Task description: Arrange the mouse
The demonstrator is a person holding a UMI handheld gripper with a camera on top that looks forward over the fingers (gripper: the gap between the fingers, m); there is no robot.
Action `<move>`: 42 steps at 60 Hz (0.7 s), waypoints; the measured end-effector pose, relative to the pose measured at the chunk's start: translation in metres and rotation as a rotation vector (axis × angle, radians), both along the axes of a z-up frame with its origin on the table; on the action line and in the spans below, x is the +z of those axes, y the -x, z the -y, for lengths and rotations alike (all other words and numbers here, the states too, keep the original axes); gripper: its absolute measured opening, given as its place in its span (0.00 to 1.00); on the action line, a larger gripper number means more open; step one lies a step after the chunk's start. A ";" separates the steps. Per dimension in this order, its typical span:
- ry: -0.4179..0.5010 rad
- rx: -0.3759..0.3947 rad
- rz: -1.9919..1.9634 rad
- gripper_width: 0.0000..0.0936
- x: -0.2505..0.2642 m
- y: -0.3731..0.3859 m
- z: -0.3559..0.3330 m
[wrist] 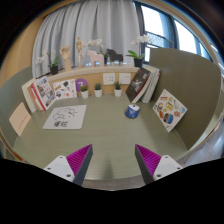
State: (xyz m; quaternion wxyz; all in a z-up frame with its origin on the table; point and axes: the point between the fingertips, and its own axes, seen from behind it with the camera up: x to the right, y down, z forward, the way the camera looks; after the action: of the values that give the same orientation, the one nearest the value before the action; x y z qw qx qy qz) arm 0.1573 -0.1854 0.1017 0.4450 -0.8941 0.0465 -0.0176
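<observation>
My gripper (112,156) is open and empty, held above the near part of a grey-green table (110,135). Its two magenta pads (78,160) stand wide apart with nothing between them. I cannot make out a mouse in this view. A small blue and white object (132,111) sits on the table well beyond the fingers, a little to the right. A white sheet with dark drawings (65,117) lies flat on the table beyond the left finger.
Books and cards (40,93) lean along the back left, a dark book (140,83) at the back right, and a picture card (168,108) leans further right. Small potted plants (98,90) line the back ledge under curtains and a window.
</observation>
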 end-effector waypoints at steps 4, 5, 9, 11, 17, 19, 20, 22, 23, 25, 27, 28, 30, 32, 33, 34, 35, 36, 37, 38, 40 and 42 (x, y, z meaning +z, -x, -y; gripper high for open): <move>0.026 -0.035 0.010 0.91 -0.021 -0.030 -0.012; 0.032 -0.044 0.015 0.91 -0.025 -0.036 -0.014; 0.050 -0.069 0.027 0.90 -0.039 -0.063 -0.032; 0.060 -0.070 0.023 0.90 -0.047 -0.073 -0.043; 0.074 -0.059 0.024 0.90 -0.064 -0.097 -0.086; 0.078 -0.059 0.031 0.90 -0.067 -0.103 -0.100; 0.080 -0.055 0.033 0.90 -0.070 -0.108 -0.109; 0.084 -0.050 0.032 0.90 -0.074 -0.113 -0.124; 0.085 -0.046 0.029 0.90 -0.075 -0.114 -0.132; 0.089 -0.035 0.029 0.90 -0.077 -0.115 -0.147; 0.095 -0.022 0.035 0.91 -0.080 -0.118 -0.162; 0.097 -0.017 0.038 0.91 -0.082 -0.120 -0.170; 0.100 -0.009 0.040 0.91 -0.084 -0.123 -0.184; 0.104 -0.001 0.034 0.91 -0.086 -0.124 -0.198; 0.108 0.003 0.029 0.91 -0.088 -0.124 -0.205; 0.113 0.007 0.024 0.91 -0.090 -0.124 -0.211; 0.118 0.010 0.019 0.91 -0.091 -0.124 -0.217; 0.123 0.013 0.015 0.91 -0.093 -0.124 -0.223; 0.127 0.017 0.012 0.91 -0.094 -0.124 -0.229; 0.130 0.022 0.010 0.91 -0.095 -0.124 -0.234; 0.135 0.033 0.009 0.91 -0.097 -0.124 -0.245; 0.139 0.044 0.006 0.91 -0.098 -0.123 -0.255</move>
State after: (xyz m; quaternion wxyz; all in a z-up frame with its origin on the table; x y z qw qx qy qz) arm 0.2800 0.0695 0.0039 0.3821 -0.9237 0.0243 -0.0140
